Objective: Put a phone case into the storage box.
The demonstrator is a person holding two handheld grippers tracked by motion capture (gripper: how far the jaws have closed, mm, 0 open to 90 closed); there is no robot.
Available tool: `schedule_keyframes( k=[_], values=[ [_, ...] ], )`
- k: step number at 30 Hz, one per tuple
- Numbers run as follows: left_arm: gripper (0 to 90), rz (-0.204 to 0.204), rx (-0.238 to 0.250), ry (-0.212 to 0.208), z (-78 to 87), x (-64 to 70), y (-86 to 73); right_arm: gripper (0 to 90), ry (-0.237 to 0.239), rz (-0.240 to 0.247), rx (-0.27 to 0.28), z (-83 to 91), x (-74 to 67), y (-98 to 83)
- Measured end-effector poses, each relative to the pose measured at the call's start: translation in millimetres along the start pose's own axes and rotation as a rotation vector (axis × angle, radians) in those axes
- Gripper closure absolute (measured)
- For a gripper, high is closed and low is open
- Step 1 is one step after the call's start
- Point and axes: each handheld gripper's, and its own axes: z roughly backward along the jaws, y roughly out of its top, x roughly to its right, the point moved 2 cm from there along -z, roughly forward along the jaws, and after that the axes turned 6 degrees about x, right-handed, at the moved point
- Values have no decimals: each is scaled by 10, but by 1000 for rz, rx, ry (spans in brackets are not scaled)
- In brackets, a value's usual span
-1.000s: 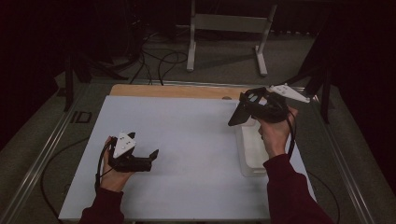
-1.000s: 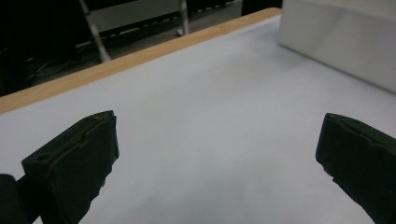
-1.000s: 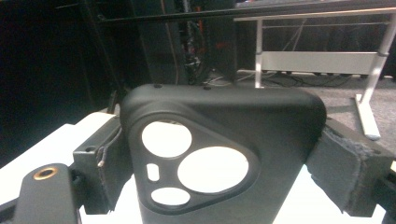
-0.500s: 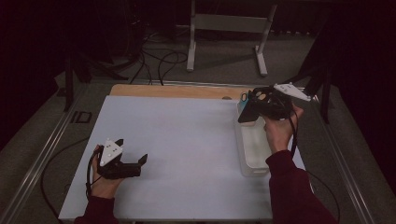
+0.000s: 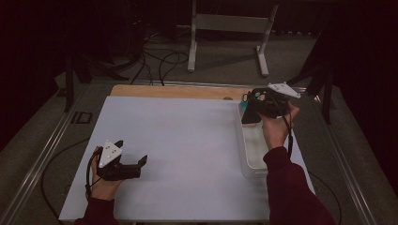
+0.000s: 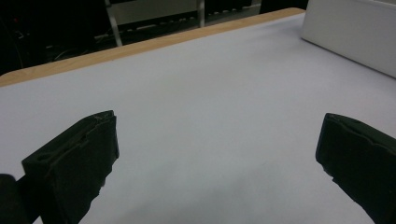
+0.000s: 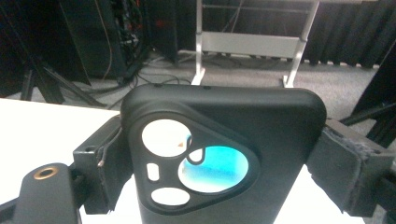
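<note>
While the left gripper (image 5: 133, 164) rests spread and empty at seven o'clock, the right gripper (image 7: 219, 154) clamps a black rubbery phone case (image 7: 224, 140) above the clear plastic bin (image 5: 248, 150) at three o'clock, likely for placing

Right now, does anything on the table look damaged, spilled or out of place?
Nothing stands out. The right gripper is shut on a black phone case above the far end of the white bin. The left gripper sits open over bare table, with no spills.

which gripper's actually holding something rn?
The right gripper: its jaws are shut on the black phone case, above the white bin. The left gripper is open over the table.
</note>
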Motion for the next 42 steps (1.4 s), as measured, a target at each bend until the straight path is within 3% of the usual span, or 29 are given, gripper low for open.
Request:
schedule_keyframes(
  k=[16, 28, 35, 37, 38, 42],
  values=[
    [0, 11, 5, -7, 10, -6, -12, 137, -56, -9, -132, -357, -34, -294],
    [0, 15, 9, -14, 15, 10, -11, 128, -94, -11, -191, -534, -59, -417],
    [0, 13, 4, -23, 15, 21, -12, 73, -116, -43, -186, -573, -13, -394],
    [0, 15, 5, -26, 20, 23, -12, 70, -105, -55, -179, -572, 3, -379],
    [0, 15, 5, -26, 21, 24, -12, 69, -75, -61, -149, -551, 27, -311],
    [0, 16, 4, -25, 20, 24, -12, 69, -64, -51, -128, -529, 42, -273]
  ],
)
